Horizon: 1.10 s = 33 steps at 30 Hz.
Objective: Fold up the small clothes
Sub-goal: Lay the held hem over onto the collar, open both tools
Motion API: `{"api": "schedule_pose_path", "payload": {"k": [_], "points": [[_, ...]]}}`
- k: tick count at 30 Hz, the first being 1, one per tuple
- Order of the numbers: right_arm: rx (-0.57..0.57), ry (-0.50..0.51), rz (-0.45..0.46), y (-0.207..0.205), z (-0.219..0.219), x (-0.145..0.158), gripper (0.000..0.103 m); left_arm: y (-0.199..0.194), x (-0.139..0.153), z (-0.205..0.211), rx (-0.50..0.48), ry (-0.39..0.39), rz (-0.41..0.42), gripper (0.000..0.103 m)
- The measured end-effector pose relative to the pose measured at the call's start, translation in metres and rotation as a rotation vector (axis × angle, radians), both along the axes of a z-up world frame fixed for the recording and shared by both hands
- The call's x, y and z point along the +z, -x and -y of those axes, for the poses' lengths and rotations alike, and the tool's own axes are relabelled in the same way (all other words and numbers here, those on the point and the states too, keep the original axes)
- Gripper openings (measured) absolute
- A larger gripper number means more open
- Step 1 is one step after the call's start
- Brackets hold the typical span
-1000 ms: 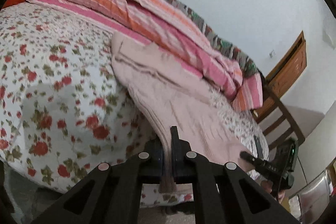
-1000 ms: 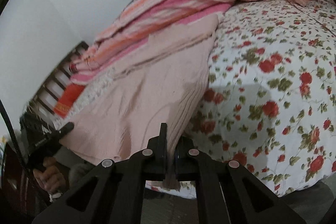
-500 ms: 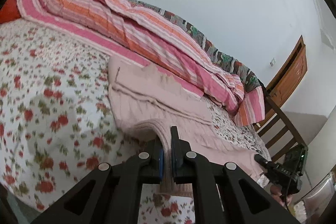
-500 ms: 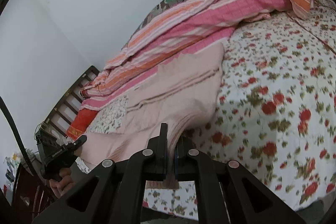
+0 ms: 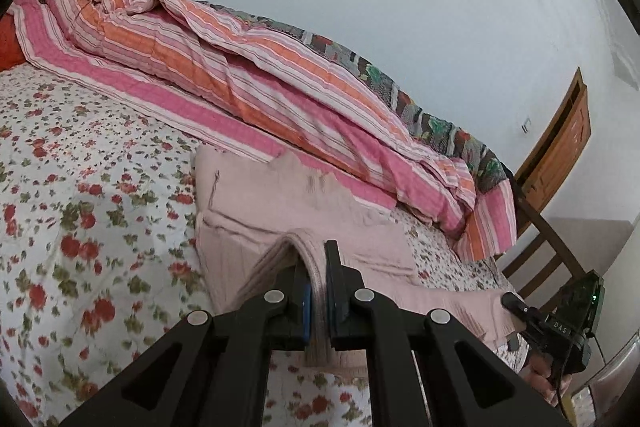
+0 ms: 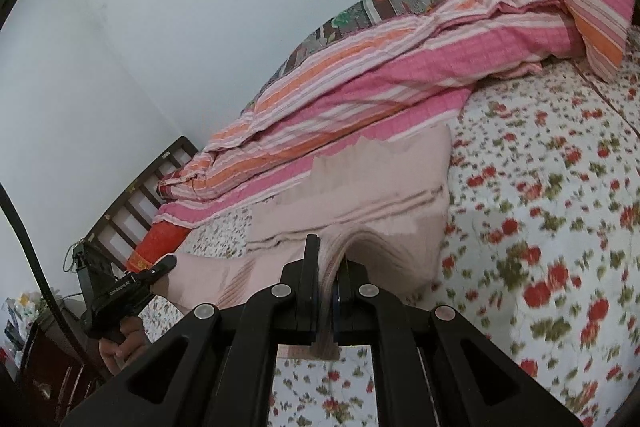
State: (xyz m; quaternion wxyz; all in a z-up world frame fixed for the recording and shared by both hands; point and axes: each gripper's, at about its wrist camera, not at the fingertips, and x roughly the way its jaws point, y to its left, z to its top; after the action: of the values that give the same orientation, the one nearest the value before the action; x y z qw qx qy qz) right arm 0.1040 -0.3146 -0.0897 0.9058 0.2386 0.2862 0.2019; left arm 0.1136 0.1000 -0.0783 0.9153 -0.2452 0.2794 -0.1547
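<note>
A pale pink knitted garment [image 5: 280, 203] lies on the floral bedsheet [image 5: 80, 187], its far part flat against the striped quilt. My left gripper [image 5: 316, 267] is shut on the garment's near ribbed edge, which arches up between the fingers. My right gripper [image 6: 326, 259] is shut on the same edge at the other corner [image 6: 360, 239], with the garment [image 6: 380, 179] stretching away beyond it. Each gripper shows in the other's view: the right one [image 5: 560, 327] at lower right, the left one [image 6: 124, 287] at lower left.
A pink and orange striped quilt [image 5: 260, 75] is heaped along the far side of the bed against the white wall. A dark wooden bed frame [image 6: 140, 187] and a wooden door [image 5: 560, 147] stand beyond the bed's ends. An orange pillow [image 6: 160, 243] lies near the frame.
Both grippers have lifted the garment's near edge and carried it forward over the bed toward the quilt. The hanging part now lies folded up on the bed.
</note>
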Motion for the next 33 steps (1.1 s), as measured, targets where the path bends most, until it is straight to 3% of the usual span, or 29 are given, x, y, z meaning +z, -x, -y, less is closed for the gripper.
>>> {"api": "schedule_pose_path", "payload": {"k": [5, 15, 33], "points": [[-0.011, 0.001, 0.008, -0.024, -0.003, 0.003, 0.005, -0.022, -0.003, 0.004, 0.028, -0.052, -0.002, 0.006], [-0.025, 0.008, -0.003, -0.077, -0.012, -0.001, 0.005, -0.066, -0.016, 0.003, 0.058, -0.019, -0.025, 0.006], [-0.025, 0.081, -0.031, -0.187, -0.024, -0.014, 0.005, -0.174, -0.032, 0.007, 0.137, -0.063, -0.078, 0.006]]}}
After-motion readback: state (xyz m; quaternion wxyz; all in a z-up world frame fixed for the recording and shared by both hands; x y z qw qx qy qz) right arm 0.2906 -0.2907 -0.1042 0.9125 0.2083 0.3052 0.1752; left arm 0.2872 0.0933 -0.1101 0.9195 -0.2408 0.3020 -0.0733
